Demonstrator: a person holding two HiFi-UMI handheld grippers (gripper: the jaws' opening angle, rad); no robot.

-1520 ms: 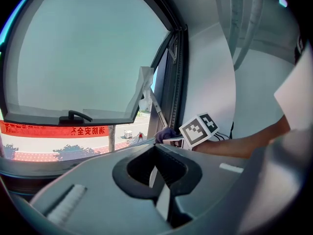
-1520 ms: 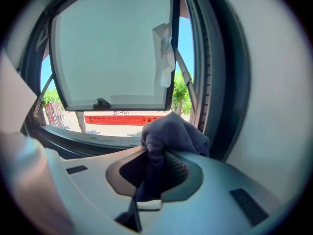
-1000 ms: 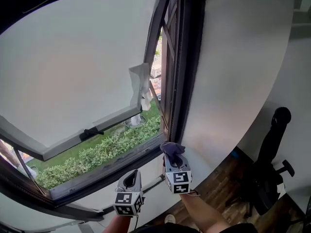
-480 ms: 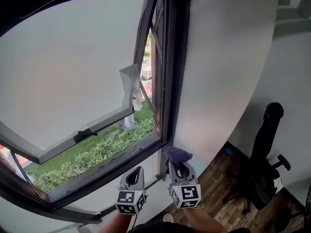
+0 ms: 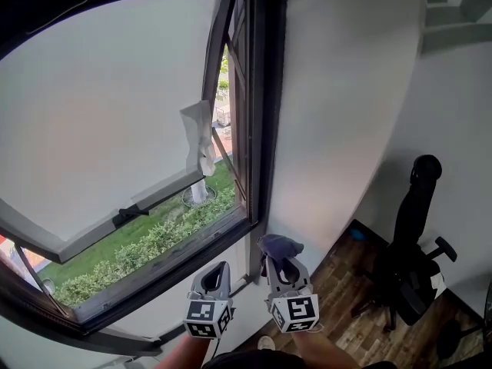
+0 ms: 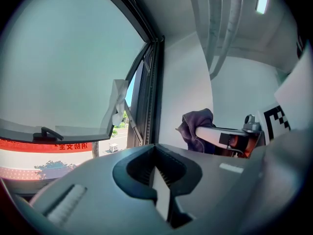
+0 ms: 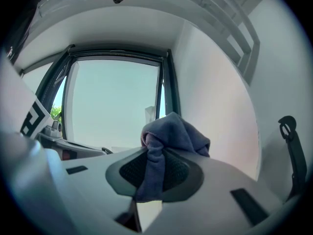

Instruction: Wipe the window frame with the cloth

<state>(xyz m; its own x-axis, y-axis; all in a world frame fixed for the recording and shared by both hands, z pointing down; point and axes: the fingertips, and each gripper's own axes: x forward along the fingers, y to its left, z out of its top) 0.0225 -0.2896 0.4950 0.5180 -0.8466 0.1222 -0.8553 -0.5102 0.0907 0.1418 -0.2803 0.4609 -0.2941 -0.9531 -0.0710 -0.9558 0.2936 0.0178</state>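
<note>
Between jaws of right hand-held gripper (image 7: pixel 154 176): bunched purple cloth (image 7: pixel 174 131), clamped.

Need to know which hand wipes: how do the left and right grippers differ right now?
The right gripper is shut on the purple cloth; the left gripper is shut on nothing. In the head view, the right gripper is in front of the white wall, the left gripper under the window frame at its lower rail. Both point toward the window frame.

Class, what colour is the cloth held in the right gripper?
The cloth is dull purple-grey, seen best in the right gripper view.
</note>
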